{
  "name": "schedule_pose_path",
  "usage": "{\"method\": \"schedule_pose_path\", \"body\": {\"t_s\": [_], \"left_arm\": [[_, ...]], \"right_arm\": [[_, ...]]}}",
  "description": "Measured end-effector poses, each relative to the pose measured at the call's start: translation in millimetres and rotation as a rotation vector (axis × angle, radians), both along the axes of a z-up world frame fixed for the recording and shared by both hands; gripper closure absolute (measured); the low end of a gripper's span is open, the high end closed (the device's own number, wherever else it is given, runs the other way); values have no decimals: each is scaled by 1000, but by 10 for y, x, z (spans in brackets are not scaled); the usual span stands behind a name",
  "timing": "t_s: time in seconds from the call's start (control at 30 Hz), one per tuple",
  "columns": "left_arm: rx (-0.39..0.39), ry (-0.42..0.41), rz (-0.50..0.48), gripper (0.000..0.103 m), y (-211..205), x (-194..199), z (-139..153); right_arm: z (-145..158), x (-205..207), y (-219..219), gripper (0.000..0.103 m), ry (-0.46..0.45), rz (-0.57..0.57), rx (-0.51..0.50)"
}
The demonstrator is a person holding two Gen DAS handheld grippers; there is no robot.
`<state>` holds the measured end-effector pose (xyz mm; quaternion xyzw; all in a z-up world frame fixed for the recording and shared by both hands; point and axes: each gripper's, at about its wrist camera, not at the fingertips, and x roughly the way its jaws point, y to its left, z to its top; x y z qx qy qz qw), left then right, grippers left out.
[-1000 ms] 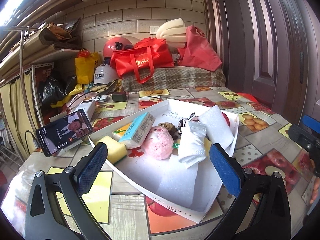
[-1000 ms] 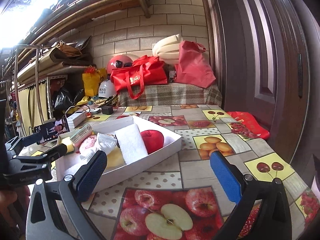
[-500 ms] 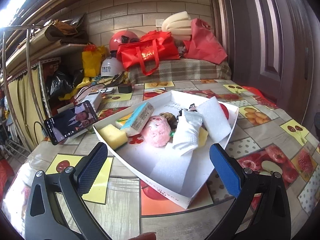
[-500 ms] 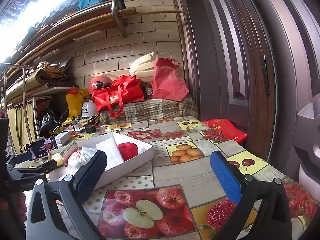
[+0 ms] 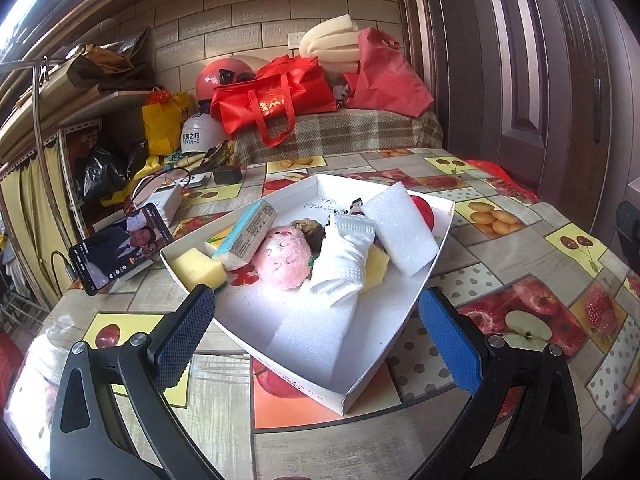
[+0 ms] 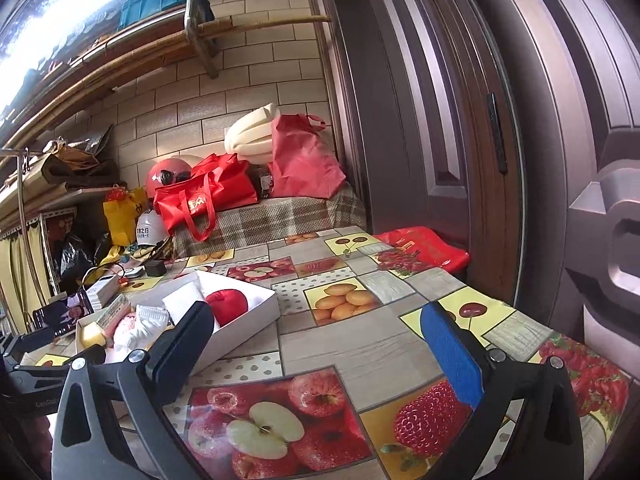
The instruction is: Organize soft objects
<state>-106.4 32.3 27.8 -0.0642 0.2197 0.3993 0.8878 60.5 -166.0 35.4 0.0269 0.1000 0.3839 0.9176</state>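
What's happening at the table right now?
A person holds two grippers over the fruit-print table. The left gripper hangs open in front of the white box of soft things: pink plush, yellow sponge, white foam block. The right gripper is open too, off to the box's right. Nothing is gripped.

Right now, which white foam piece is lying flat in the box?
The thin foam sheet nearest the left gripper lies flat; the thick foam block leans tilted on other things.

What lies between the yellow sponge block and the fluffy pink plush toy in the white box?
In the left wrist view, a tilted pale-blue tissue pack lies between the yellow sponge block and the pink plush toy.
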Motion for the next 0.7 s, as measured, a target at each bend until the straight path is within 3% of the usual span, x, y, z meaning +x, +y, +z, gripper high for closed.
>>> {"method": "schedule_pose_path", "body": {"t_s": [0.7], "left_arm": [[-2, 21, 28, 0, 34, 18, -54]], "right_arm": [[24, -34, 4, 0, -29, 6, -13]]}}
